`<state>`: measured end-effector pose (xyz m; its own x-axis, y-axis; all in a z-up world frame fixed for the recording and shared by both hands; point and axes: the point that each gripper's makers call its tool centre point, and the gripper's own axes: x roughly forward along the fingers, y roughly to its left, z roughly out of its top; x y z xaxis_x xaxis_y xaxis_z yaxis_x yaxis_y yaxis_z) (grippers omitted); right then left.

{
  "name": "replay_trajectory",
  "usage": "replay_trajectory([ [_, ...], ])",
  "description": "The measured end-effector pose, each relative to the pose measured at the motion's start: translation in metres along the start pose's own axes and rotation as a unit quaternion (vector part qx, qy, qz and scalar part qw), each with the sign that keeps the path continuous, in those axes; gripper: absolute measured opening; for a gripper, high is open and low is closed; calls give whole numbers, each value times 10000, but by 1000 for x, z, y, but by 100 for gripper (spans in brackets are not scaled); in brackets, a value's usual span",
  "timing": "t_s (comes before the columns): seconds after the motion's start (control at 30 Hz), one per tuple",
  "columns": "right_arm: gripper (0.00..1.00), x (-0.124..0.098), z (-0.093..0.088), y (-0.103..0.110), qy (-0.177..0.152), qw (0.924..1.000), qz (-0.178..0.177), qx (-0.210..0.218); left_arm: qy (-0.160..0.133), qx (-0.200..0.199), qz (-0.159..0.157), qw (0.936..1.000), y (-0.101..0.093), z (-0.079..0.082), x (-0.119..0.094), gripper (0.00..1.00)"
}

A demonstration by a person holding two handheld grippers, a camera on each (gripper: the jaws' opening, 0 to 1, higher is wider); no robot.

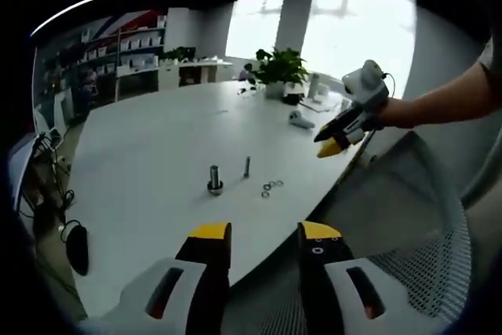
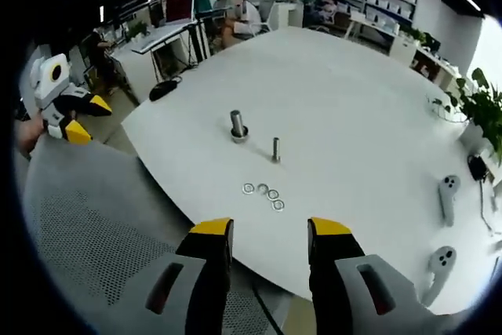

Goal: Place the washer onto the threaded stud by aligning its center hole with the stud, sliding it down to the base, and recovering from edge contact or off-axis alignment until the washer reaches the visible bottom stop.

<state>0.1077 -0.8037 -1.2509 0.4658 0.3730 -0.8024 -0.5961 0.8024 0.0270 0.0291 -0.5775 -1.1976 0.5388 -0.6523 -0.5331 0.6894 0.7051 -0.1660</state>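
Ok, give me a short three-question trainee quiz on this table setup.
1. True or false: a washer already sits in the left hand-held gripper.
2. How many washers lie loose on the white table?
A) one B) four C) seven
3. Fill in: in the right gripper view, the slim threaded stud stands between the washers and the thicker ____.

Key:
1. False; its jaws stand open with nothing between them, as do those of the right hand-held gripper.
2. B; they form a small cluster near the table edge.
3. Bolt, standing upright on a wider base.

Washers [image 2: 263, 194] on table [image 2: 353, 115] nr stud [image 2: 275, 149], w/ bolt [image 2: 238, 125] beyond.
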Motion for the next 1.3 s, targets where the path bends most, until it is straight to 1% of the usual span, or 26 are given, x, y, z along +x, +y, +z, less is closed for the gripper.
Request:
replay_trajectory([
  [0.13,39,14,8,3,59,9999,46,-72,59,31,47,10000,1,-3,0,35],
  [0.2,38,21,11,6,96,9998,92,-125,24,-2,80,10000,3,-2,-1,34],
  [0.3,36,32,12,9,238,9993,160,-252,3,-89,105,9999,5,-2,-1,34],
  [0.5,38,55,12,18,476,9972,306,-480,-48,-167,96,9998,5,-1,-1,34],
  [0.53,38,62,10,16,556,9961,304,-612,-32,-179,111,9998,6,-1,-1,34],
  [0.6,34,69,5,15,690,9944,292,-751,-25,-187,134,9997,7,-2,0,34],
  [0.7,34,81,-8,7,1006,9913,274,-799,4,-210,145,9997,7,-4,0,34],
  [0.8,34,89,-20,-2,1245,9884,242,-839,24,-248,131,9996,7,-5,0,34],
  [0.9,34,94,-26,-9,1360,9866,191,-878,79,-271,101,9995,7,-7,1,34],
  [1.0,33,98,-31,-15,1475,9862,163,-734,163,-287,90,9994,6,-10,2,33],
  [1.07,33,102,-35,-19,1511,9862,143,-664,150,-307,77,9994,6,-9,2,33],
  [1.13,34,103,-38,-15,1506,9867,199,-587,145,-316,59,9994,6,-9,2,33],
  [1.17,34,105,-39,-16,1511,9865,213,-591,150,-320,35,9994,5,-9,2,32],
  [1.23,34,107,-45,-18,1623,9840,204,-707,190,-323,4,9993,4,-10,3,32],
  [1.3,34,108,-44,-16,1527,9846,241,-818,204,-324,8,9993,4,-11,3,32],
])
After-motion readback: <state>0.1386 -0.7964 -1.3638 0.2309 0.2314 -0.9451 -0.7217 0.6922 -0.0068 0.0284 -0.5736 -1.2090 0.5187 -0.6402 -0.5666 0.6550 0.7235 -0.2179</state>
